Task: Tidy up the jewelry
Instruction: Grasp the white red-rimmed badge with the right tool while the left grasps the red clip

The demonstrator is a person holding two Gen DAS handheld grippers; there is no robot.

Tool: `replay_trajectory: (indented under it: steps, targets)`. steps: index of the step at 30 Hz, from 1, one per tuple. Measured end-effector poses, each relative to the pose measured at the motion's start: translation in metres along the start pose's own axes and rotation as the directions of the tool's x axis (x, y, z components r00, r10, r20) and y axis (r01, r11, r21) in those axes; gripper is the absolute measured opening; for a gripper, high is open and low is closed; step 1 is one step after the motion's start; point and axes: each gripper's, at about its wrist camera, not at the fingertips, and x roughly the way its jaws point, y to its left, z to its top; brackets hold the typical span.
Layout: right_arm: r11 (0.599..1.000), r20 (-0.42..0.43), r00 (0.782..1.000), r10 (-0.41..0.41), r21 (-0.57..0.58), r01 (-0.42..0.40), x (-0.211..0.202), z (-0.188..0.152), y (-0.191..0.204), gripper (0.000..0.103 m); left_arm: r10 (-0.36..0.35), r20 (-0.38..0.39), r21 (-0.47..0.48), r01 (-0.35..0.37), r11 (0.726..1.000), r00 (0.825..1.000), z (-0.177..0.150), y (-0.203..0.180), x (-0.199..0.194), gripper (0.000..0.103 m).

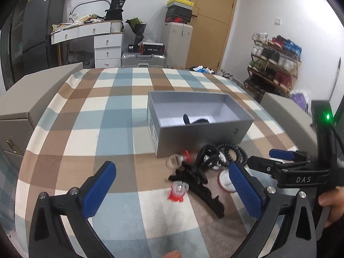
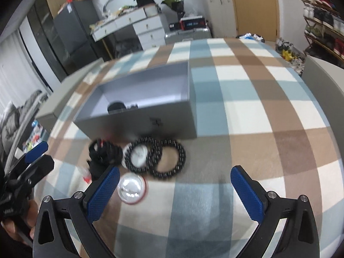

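Note:
An open grey box (image 1: 200, 129) (image 2: 137, 120) stands on the checked tablecloth, with a dark item inside (image 1: 198, 120) (image 2: 116, 106). In front of it lie black beaded bracelets (image 2: 166, 158) (image 1: 233, 151), a black hair clip (image 1: 200, 182) (image 2: 105, 152), a small red-and-clear piece (image 1: 178, 191), a clear ring with a red piece (image 1: 177, 160), and round red-rimmed lids (image 2: 132, 188) (image 1: 225, 181). My left gripper (image 1: 172, 190) is open and empty above the clip and red piece. My right gripper (image 2: 175, 191) is open and empty, just short of the bracelets; it also shows in the left wrist view (image 1: 277, 158).
Grey chairs or cabinets (image 1: 32, 105) (image 2: 322, 75) flank the table. Beyond the far edge are white drawers (image 1: 107, 45), a dark fridge (image 1: 40, 32), a suitcase (image 1: 144, 59), a wooden door (image 1: 211, 21) and a shoe rack (image 1: 275, 64).

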Motion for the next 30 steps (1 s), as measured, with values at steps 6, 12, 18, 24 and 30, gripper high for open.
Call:
replay_trajectory:
  steps: [6,12,18,24,30]
  targets:
    - [0.995,-0.02,0.999,-0.032,-0.093,0.03,-0.001,-0.012,0.015,0.103,0.024,-0.016,0.054,-0.023,0.998,1.0,-0.011,-0.005,0.009,0.102]
    - [0.983,-0.066,0.998,-0.019,-0.185,0.007,0.008,-0.024,0.036,0.101,0.01,-0.025,0.032,-0.009,0.999,1.0,-0.021,0.001,0.006,0.102]
    - [0.969,-0.089,0.996,-0.024,-0.247,0.001,0.019,-0.026,0.05,0.095,0.005,0.003,-0.003,-0.005,1.0,1.0,-0.026,0.007,0.0,0.102]
    - [0.944,-0.075,0.995,-0.063,-0.328,0.035,0.026,-0.029,0.064,0.091,-0.03,-0.034,-0.038,0.029,0.999,0.999,-0.024,0.012,0.006,0.102]
    - [0.941,-0.057,0.997,-0.048,-0.336,0.026,0.028,-0.027,0.069,0.081,0.013,-0.051,-0.05,-0.016,0.999,0.999,-0.025,0.013,0.009,0.102]
